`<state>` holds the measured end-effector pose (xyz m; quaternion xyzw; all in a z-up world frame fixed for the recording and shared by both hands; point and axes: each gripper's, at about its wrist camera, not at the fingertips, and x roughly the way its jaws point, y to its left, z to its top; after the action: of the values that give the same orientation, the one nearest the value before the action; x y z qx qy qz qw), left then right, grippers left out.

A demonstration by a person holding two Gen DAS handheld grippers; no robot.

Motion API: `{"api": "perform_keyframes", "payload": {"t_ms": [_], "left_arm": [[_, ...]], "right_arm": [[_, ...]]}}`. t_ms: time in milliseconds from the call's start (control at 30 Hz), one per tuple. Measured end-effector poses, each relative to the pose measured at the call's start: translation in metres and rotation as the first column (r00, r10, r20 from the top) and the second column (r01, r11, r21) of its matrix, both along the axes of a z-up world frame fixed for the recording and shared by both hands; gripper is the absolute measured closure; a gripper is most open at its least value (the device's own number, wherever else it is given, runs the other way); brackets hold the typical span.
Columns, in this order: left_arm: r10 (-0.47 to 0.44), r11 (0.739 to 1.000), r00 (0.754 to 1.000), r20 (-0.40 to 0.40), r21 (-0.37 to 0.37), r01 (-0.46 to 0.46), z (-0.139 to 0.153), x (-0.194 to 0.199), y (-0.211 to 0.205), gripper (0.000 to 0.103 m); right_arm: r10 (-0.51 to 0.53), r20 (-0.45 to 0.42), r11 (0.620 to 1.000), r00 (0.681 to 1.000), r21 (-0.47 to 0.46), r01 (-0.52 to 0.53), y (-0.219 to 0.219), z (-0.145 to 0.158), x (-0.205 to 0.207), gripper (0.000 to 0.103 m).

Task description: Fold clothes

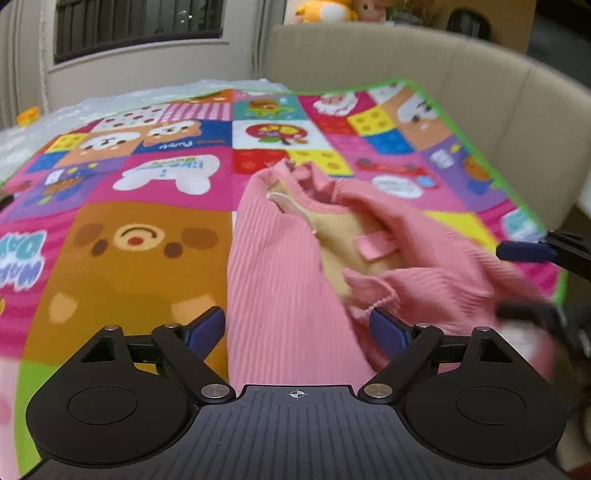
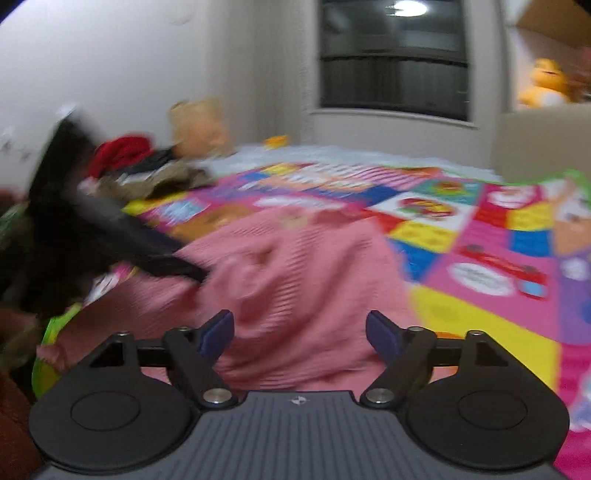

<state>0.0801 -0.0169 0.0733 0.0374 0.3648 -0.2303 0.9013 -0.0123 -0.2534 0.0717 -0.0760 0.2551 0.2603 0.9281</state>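
Note:
A pink ribbed garment (image 1: 280, 280) with a cream lining lies crumpled on a colourful cartoon play mat (image 1: 147, 177). My left gripper (image 1: 297, 330) is open, low over the garment's near edge, the cloth running between its blue pads without being pinched. In the left wrist view the right gripper (image 1: 524, 280) comes in from the right edge, its fingers spread around the garment's right side. In the right wrist view, which is blurred, my right gripper (image 2: 300, 334) stands open above the same pink garment (image 2: 288, 266). The left gripper (image 2: 122, 236) shows there as a dark smear at the garment's left.
A beige padded headboard (image 1: 461, 85) borders the mat on the right. A heap of clothes (image 2: 140, 166) with a plush toy (image 2: 199, 125) lies at the far left of the bed. A window (image 2: 391, 59) and plush toys (image 1: 328, 9) are behind.

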Motion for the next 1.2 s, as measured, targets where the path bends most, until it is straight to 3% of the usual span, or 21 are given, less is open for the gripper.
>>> {"api": "perform_keyframes", "payload": {"t_ms": [33,100,133,200,233,267,300,400,433,500,567,600,667,733,767,800,867,967,1033,1100,1200], "left_arm": [[0.003,1.0,1.0,-0.009,-0.006,-0.003,-0.002,0.006,0.0,0.026],[0.01,1.0,1.0,-0.028,-0.018,-0.011,-0.006,0.018,0.001,0.055],[0.013,1.0,0.999,-0.037,-0.024,-0.014,-0.007,0.023,0.001,0.061],[0.03,0.999,0.999,-0.032,-0.03,-0.031,-0.003,0.032,0.008,0.083],[0.041,0.999,0.999,-0.02,-0.027,-0.042,0.001,0.036,0.013,0.085],[0.052,0.998,0.999,-0.002,-0.018,-0.052,0.005,0.039,0.018,0.088],[0.065,0.998,0.998,0.016,-0.01,-0.065,0.01,0.042,0.024,0.092],[0.127,0.992,0.989,0.07,0.018,-0.129,0.025,0.053,0.046,0.093],[0.157,0.987,0.984,0.088,0.029,-0.16,0.028,0.056,0.053,0.093],[0.214,0.974,0.97,0.119,0.052,-0.221,0.031,0.062,0.066,0.093],[0.267,0.958,0.954,0.134,0.07,-0.278,0.031,0.068,0.076,0.091],[0.289,0.952,0.949,0.128,0.069,-0.299,0.031,0.072,0.081,0.086],[0.288,0.956,0.953,0.098,0.035,-0.293,0.031,0.072,0.085,0.079],[0.252,0.968,0.966,0.064,-0.017,-0.252,0.032,0.069,0.086,0.058],[0.207,0.978,0.977,0.053,-0.043,-0.205,0.032,0.065,0.082,0.042],[0.168,0.985,0.984,0.052,-0.041,-0.166,0.03,0.062,0.075,0.031],[0.093,0.996,0.994,0.058,-0.002,-0.093,0.024,0.058,0.057,0.023],[0.051,0.998,0.998,0.049,0.036,-0.053,0.016,0.053,0.043,0.023],[0.032,0.998,0.999,0.04,0.058,-0.034,0.011,0.05,0.036,0.022],[0.03,0.998,0.999,0.029,0.045,-0.032,0.008,0.046,0.04,0.017],[0.023,1.0,1.0,-0.009,0.01,-0.023,0.005,0.041,0.052,0.016]], "right_arm": [[0.032,-0.003,0.999,0.999,-0.03,-0.032,0.012,-0.007,0.004,0.023],[0.071,0.026,0.992,0.997,-0.102,-0.068,0.032,-0.02,0.006,0.023],[0.088,0.049,0.988,0.995,-0.132,-0.081,0.041,-0.024,0.007,0.024],[0.1,0.077,0.986,0.992,-0.144,-0.089,0.042,-0.02,0.012,0.058],[0.103,0.084,0.986,0.991,-0.143,-0.09,0.041,-0.016,0.016,0.081],[0.084,0.096,0.989,0.992,-0.132,-0.071,0.034,-0.01,0.022,0.089],[0.019,0.118,0.995,0.993,-0.099,-0.008,0.016,0.001,0.03,0.089],[-0.176,0.172,0.984,0.969,0.005,0.178,-0.036,0.033,0.056,0.089],[-0.25,0.191,0.968,0.949,0.037,0.248,-0.055,0.043,0.065,0.089],[-0.432,0.244,0.9,0.868,0.064,0.43,-0.094,0.049,0.08,0.087],[-0.552,0.247,0.829,0.797,0.053,0.557,-0.124,0.045,0.096,0.077],[-0.584,0.239,0.805,0.776,0.052,0.591,-0.134,0.043,0.101,0.076],[-0.577,0.207,0.815,0.79,0.079,0.575,-0.136,0.039,0.097,0.074],[-0.569,0.174,0.822,0.804,0.106,0.559,-0.138,0.034,0.093,0.063],[-0.564,0.158,0.826,0.811,0.12,0.551,-0.139,0.032,0.091,0.056],[-0.559,0.142,0.829,0.817,0.134,0.543,-0.14,0.03,0.088,0.055],[-0.534,0.114,0.842,0.838,0.155,0.516,-0.137,0.025,0.086,0.055],[-0.362,0.072,0.924,0.93,0.16,0.347,-0.094,0.026,0.096,0.055],[-0.238,0.018,0.954,0.971,0.19,0.231,-0.069,0.03,0.108,0.055],[-0.122,-0.059,0.964,0.991,0.231,0.132,-0.042,0.032,0.127,0.055],[-0.001,-0.168,0.964,0.986,0.261,0.046,-0.002,0.024,0.166,0.053]]}}
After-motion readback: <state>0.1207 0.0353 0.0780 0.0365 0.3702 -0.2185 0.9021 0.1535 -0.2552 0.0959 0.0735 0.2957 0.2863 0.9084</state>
